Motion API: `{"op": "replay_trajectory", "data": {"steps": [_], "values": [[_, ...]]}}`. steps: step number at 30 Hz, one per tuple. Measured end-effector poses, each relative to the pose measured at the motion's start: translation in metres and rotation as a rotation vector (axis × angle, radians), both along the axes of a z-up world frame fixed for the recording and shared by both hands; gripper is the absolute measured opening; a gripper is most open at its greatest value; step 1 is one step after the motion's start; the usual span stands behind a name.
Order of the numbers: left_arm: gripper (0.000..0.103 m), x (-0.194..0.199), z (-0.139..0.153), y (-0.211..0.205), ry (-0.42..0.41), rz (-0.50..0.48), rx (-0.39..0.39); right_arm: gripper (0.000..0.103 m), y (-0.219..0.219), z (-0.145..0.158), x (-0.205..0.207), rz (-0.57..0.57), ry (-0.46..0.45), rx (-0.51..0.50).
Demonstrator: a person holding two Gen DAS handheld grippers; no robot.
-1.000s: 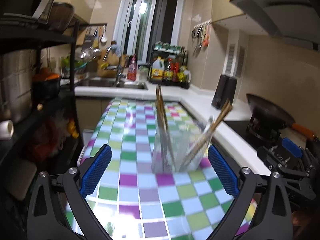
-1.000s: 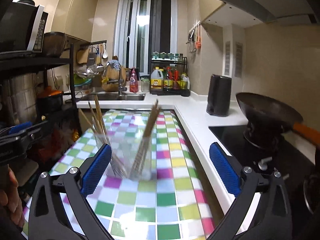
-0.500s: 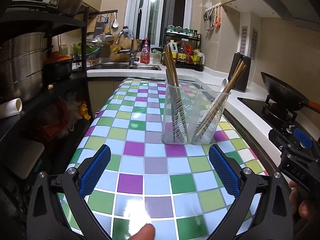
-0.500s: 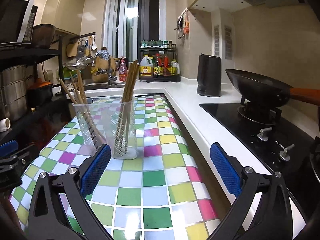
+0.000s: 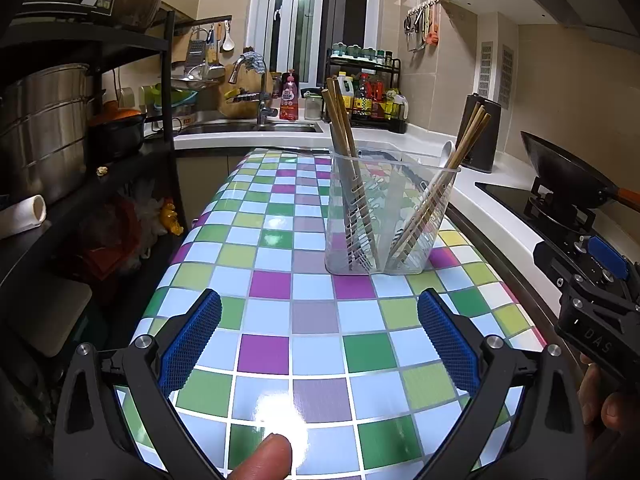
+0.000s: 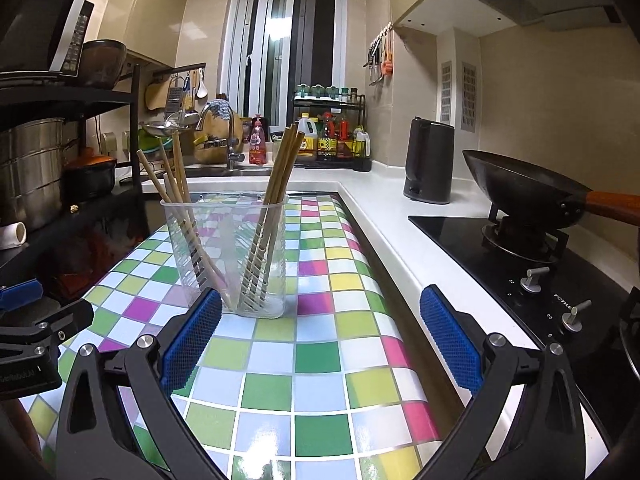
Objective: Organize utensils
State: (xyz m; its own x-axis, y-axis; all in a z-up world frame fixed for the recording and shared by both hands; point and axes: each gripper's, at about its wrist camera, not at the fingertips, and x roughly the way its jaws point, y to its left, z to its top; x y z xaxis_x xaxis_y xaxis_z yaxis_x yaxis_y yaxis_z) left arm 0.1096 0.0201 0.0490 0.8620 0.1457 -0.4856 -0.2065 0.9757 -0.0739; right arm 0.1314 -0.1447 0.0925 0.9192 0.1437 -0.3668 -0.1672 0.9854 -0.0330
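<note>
Both my left gripper [image 5: 318, 342] and right gripper [image 6: 320, 340] are spread, empty. Utensil holder [image 5: 390, 216] ahead: approach chopsticks [image 5: 442, 184] squarely, pinch mid-shaft.

On the table [image 5: 280, 344] a holder [image 5: 384, 216] stands near the right edge with chopsticks [image 5: 344, 136] in it, the sink [image 5: 248, 128] behind and the stove [image 6: 520, 264] to the right.

checked tablecloth [image 5: 276, 312] in purple, green, yellow, pale blue; clear holder [image 5: 384, 216] with tan chopsticks [image 5: 344, 128]; blue pads [image 6: 192, 340] on black frames; black wok [image 6: 520, 196], orange handle.
</note>
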Motion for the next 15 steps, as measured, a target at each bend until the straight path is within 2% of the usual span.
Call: {"op": "replay_trajectory", "data": {"steps": [15], "values": [[0.095,-0.0022,0.0016,-0.0057,0.004,-0.015,0.015,0.098,0.0019,0.0009,-0.0013,0.004,0.005,-0.002]]}}
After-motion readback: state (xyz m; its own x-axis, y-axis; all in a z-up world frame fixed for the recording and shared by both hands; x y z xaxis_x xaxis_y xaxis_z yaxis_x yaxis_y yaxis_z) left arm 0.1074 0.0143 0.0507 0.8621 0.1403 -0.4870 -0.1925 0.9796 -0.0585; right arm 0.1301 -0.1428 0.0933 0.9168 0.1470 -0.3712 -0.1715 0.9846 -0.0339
